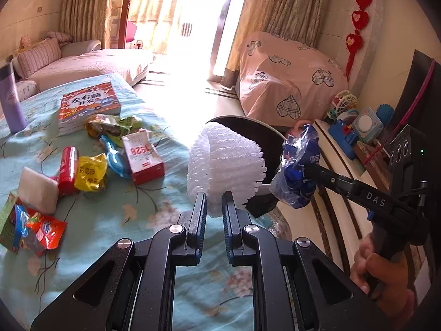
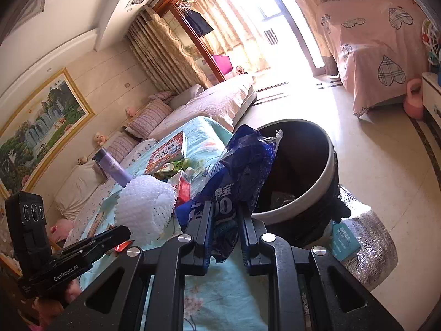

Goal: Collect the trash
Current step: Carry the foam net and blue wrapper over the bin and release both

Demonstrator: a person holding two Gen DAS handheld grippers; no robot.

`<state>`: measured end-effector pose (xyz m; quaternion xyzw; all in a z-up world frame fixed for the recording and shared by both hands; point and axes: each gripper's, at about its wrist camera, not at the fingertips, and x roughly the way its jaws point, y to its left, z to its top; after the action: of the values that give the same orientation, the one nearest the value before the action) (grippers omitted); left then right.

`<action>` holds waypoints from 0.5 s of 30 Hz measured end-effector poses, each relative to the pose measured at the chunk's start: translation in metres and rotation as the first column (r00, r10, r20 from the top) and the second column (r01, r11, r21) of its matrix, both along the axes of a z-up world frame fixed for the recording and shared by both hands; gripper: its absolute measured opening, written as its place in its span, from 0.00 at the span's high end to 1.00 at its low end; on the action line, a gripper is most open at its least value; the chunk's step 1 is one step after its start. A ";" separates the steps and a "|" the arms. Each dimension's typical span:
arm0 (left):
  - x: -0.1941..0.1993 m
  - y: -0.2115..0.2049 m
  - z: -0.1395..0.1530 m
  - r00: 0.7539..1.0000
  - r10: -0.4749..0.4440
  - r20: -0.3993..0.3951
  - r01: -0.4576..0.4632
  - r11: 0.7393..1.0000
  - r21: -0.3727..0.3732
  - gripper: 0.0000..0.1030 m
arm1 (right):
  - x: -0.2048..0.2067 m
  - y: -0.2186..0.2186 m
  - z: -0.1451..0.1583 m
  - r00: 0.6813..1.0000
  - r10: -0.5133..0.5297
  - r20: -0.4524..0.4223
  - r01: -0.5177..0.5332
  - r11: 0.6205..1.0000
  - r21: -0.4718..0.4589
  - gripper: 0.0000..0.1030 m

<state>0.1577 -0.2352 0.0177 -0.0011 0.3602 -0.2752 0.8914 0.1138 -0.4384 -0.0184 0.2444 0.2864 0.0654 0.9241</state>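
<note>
My left gripper (image 1: 214, 196) is shut on a white foam fruit net (image 1: 226, 165), held above the table's right edge near the bin (image 1: 264, 135). My right gripper (image 2: 225, 209) is shut on a crumpled blue plastic bag (image 2: 242, 165), held beside the rim of the dark bin (image 2: 317, 193) with a white rim. The bag also shows in the left wrist view (image 1: 296, 171), the foam net in the right wrist view (image 2: 144, 207). More trash lies on the light blue tablecloth (image 1: 110, 220): a red can (image 1: 67, 169), a yellow wrapper (image 1: 91, 172), a red and white carton (image 1: 143, 157), snack wrappers (image 1: 35, 231).
A book (image 1: 88, 104), a purple bottle (image 1: 11, 102) and a white sponge (image 1: 38, 190) are on the table. A sofa (image 1: 82, 63) stands behind it. A shelf with toys (image 1: 355, 127) runs on the right. A pink-covered furniture piece (image 1: 286, 82) stands on the floor beyond the bin.
</note>
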 end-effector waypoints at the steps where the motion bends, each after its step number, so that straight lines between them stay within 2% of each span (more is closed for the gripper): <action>1: 0.001 -0.003 0.001 1.000 -0.002 0.002 0.002 1.000 0.002 0.89 | 0.001 -0.001 0.002 1.000 -0.001 0.002 0.001 1.000 -0.005 0.83; 15: 0.021 -0.043 0.007 1.000 -0.029 0.012 0.029 0.999 0.025 0.89 | 0.017 -0.026 0.017 1.000 -0.018 0.015 0.019 0.997 -0.074 0.83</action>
<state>0.1789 -0.2783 0.0244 0.0169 0.3583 -0.2835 0.8894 0.1312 -0.4644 -0.0012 0.2123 0.2797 0.0480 0.9351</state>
